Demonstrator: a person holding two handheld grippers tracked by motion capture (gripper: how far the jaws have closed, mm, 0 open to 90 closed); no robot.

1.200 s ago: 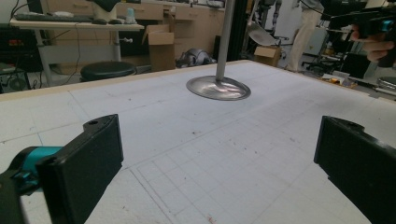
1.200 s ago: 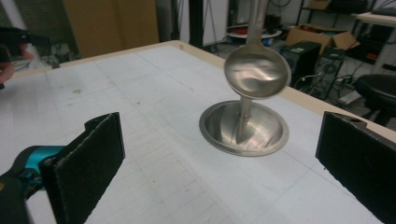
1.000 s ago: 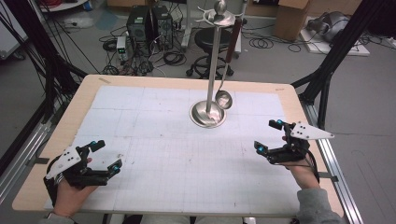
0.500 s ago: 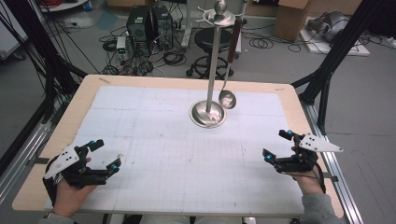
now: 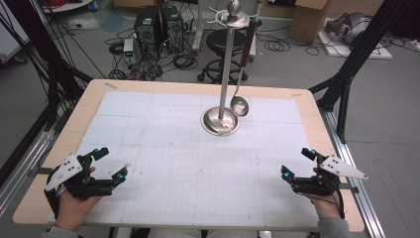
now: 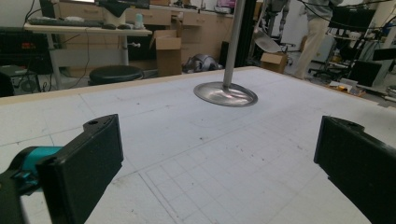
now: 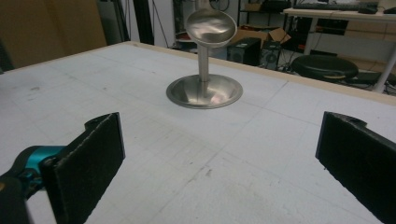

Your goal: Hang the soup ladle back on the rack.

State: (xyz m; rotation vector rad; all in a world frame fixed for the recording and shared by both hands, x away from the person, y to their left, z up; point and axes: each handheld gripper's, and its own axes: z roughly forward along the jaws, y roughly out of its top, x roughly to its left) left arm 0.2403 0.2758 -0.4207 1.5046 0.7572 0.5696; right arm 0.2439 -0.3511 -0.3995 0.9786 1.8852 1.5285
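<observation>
High view: both claws lay released, empty, low on bench (image 5: 148, 94).
Left claw (image 5: 110, 163): idle.
Right claw (image 5: 298, 162): idle.
Ladle (image 5: 239, 105): hung on stand (image 5: 221, 120).
Next, likely: reach for ladle.

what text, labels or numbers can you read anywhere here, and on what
None can be read.
Mat: printed grid lines, no words or numbers.
Stand, ladle, left gripper, right gripper: no markings legible.
Cardboard boxes in the background: any print too blurred to read.

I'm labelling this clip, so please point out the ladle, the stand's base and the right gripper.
ladle (image 5: 239, 106): high view, on its hanging bowl.
stand's base (image 5: 220, 121): high view, on the round metal dish.
right gripper (image 5: 297, 162): high view, midway between its fingertips.
</observation>
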